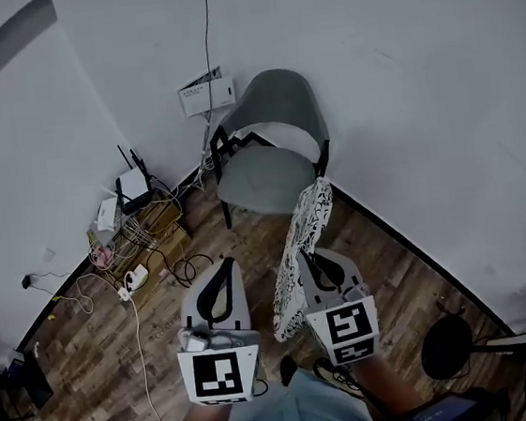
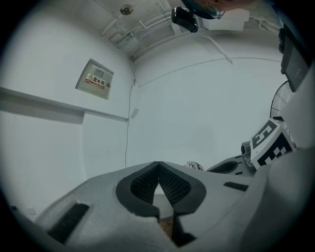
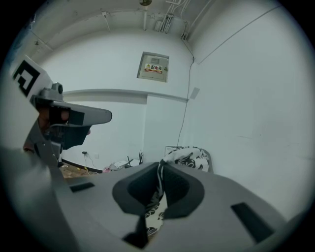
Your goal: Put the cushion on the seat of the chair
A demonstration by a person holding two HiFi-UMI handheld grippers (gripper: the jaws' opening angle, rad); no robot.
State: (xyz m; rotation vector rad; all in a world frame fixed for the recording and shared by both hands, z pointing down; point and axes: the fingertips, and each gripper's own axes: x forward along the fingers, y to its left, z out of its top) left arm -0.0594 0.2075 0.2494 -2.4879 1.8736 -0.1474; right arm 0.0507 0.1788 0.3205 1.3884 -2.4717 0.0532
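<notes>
A grey chair (image 1: 267, 124) stands against the white wall, its seat (image 1: 261, 179) bare. The cushion (image 1: 300, 243), white with a black pattern, hangs on edge in front of the chair. My right gripper (image 1: 312, 258) is shut on its near edge. In the right gripper view the fabric (image 3: 156, 204) runs between the closed jaws, the cushion's top (image 3: 189, 156) hides most of the chair. My left gripper (image 1: 223, 264) is beside it on the left, apart from the cushion. The left gripper view shows that gripper (image 2: 158, 166) shut and empty, with a sliver of cushion (image 2: 196, 165) past it.
A router (image 1: 133, 185), boxes and tangled cables (image 1: 136, 257) lie on the wood floor left of the chair. A white box (image 1: 206, 95) hangs on the wall. A fan's base (image 1: 446, 346) stands at the lower right. The person's legs are below the grippers.
</notes>
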